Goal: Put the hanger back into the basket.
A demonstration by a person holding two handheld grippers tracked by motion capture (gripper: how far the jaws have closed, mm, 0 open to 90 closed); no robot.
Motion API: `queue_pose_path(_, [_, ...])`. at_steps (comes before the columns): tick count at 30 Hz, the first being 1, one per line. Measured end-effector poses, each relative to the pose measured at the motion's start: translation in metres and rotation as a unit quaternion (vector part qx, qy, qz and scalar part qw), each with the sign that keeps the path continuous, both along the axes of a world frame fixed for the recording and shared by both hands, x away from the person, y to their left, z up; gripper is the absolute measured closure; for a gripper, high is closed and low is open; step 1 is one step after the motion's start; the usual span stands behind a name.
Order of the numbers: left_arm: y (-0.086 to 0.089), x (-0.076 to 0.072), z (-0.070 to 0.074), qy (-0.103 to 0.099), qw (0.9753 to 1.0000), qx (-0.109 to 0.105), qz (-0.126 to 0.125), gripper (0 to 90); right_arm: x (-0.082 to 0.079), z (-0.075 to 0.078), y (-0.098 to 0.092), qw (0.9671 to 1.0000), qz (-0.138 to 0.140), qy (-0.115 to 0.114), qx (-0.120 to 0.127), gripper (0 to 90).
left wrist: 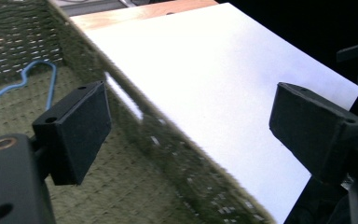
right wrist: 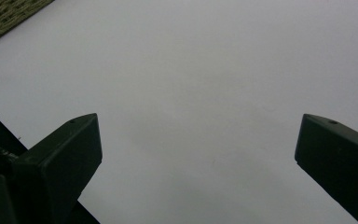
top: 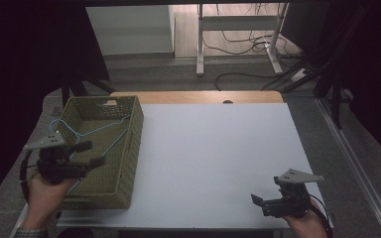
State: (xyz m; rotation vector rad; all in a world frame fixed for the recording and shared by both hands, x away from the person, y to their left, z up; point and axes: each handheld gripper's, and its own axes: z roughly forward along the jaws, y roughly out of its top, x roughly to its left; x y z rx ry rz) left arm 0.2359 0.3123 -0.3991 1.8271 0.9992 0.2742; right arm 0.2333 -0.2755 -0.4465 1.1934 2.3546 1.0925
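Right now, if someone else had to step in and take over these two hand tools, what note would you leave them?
Left tool: open, holding nothing, hovering over the near right wall of the green woven basket.
Right tool: open, holding nothing, low over the white table at its near right corner.
Blue wire hanger: lying inside the basket, not gripped.
Done: nothing shows as taken out.
Left: probably reach in with the left tool and grasp the hanger.

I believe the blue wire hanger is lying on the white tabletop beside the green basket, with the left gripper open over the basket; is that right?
Not quite: the blue wire hanger lies inside the green basket, as the high view shows. The left gripper is indeed open over the basket.
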Motion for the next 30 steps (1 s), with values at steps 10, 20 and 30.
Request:
queue_pose_path(10, [-0.034,-0.022,-0.025,0.010,0.9992,0.034,-0.019,7.8,0.000,-0.001,-0.008,0.9999,-0.011,-0.003,-0.001,0.3])
queue_pose_path(20, [-0.046,-0.035,-0.043,0.008,0.9984,0.053,-0.018,1.6,0.003,-0.008,-0.017,0.9997,-0.022,0.003,-0.005,0.3])
queue_pose_path(30, [-0.059,-0.032,-0.059,0.007,0.9952,0.093,-0.027,0.0,0.004,-0.014,-0.018,0.9996,-0.021,0.012,-0.013,0.4])
